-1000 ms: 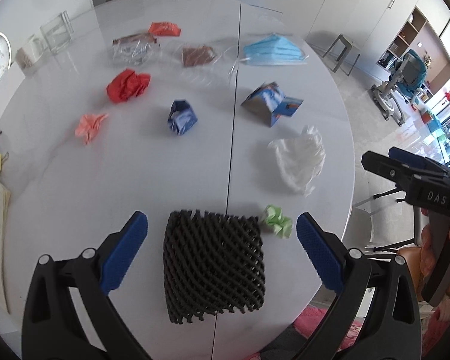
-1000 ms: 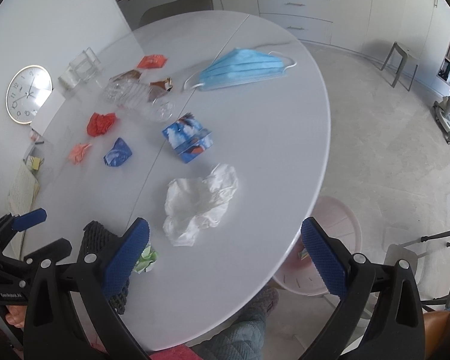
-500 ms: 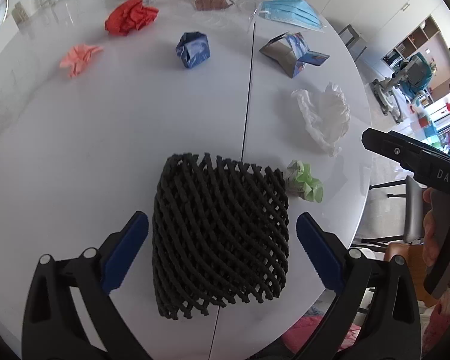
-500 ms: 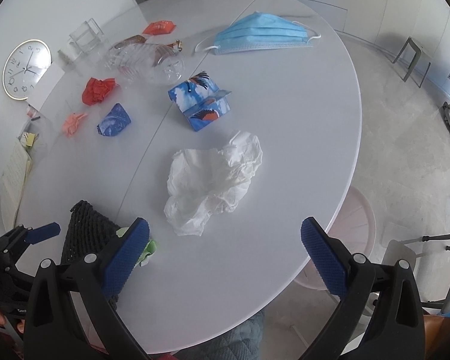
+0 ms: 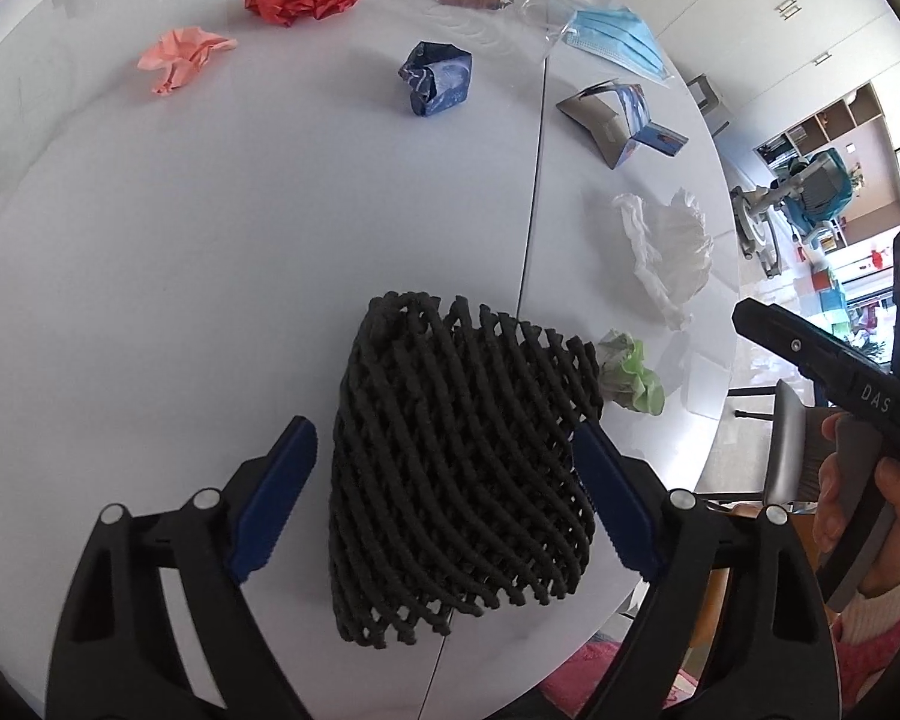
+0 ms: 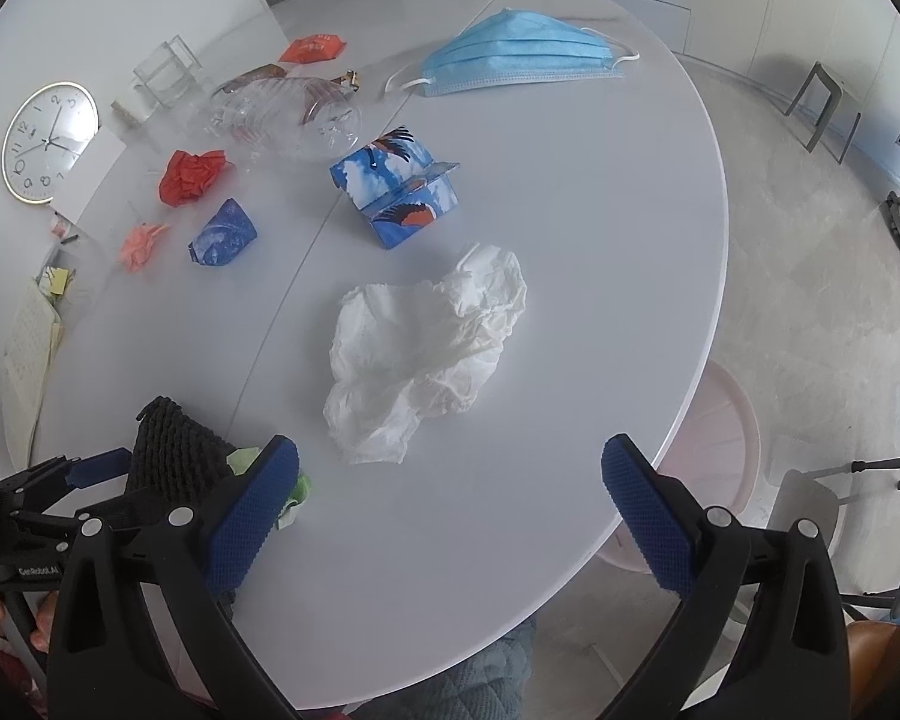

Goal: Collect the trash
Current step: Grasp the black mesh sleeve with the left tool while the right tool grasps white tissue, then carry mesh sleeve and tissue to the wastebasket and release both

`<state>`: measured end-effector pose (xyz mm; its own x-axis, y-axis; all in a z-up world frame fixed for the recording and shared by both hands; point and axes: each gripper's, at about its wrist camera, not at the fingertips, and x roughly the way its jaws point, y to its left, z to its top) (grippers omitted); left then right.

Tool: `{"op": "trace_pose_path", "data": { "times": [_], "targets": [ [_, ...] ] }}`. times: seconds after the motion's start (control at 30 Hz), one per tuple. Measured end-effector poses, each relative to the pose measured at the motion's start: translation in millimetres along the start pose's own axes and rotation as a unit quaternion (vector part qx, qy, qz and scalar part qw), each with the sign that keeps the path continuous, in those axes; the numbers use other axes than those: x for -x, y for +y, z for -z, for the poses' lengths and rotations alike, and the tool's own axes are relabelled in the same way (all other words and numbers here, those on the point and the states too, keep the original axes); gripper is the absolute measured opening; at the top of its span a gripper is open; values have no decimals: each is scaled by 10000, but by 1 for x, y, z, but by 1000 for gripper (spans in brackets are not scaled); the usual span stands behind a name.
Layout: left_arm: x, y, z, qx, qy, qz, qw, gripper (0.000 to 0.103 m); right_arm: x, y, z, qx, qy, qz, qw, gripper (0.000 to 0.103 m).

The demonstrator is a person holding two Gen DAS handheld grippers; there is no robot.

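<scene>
In the left wrist view, the left tongs [image 5: 444,498] straddle a black foam net sleeve [image 5: 456,480] lying on the white table [image 5: 180,276]; the blue pads are closing around it, the right pad right at its edge and the left one a gap away. This view alone shows the sleeve whole, with a green crumpled wrapper [image 5: 630,375] just beside its right edge. At the far right, a hand [image 5: 864,516] holds the other tool.

The right wrist view catches only a corner of that sleeve at lower left, but shows far more of the table: a wall clock [image 6: 48,141], a red paper ball [image 6: 193,175], a crushed clear bottle [image 6: 288,120], a blue printed carton [image 6: 399,186], a white crumpled tissue [image 6: 426,348] and a blue face mask [image 6: 519,54]. The right tongs [image 6: 450,510] are spread wide and empty, with the tissue just beyond them.
</scene>
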<state>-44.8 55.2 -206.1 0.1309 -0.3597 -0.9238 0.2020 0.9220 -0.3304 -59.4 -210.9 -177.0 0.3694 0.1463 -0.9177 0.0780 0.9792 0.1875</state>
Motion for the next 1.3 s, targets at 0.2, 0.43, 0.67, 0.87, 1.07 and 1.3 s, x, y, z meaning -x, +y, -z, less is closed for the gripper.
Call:
{"op": "trace_pose_path", "data": {
  "times": [0.2,0.43,0.67,0.87,1.07,1.3],
  "targets": [
    [-7,3,1,25,209,67,9998,69,-2,2,-2,-18,-21,22,10000,100],
    [-9,9,1,105,235,-337,9991,31,-10,5,-13,27,-41,92,9999,98],
    [-1,10,2,-9,89,-369,9993,13,-37,4,-26,-220,137,149,9996,76],
    [17,6,-1,-180,-88,-283,9994,12,-47,12,-29,-311,171,-44,9994,26],
    [43,-5,-6,-463,-267,-288,9982,12,-29,19,-28,-270,-61,-157,9995,14],
    [67,-46,-17,-802,-488,-214,9953,12,27,3,-20,-223,-487,-20,9986,14]
  ]
}}
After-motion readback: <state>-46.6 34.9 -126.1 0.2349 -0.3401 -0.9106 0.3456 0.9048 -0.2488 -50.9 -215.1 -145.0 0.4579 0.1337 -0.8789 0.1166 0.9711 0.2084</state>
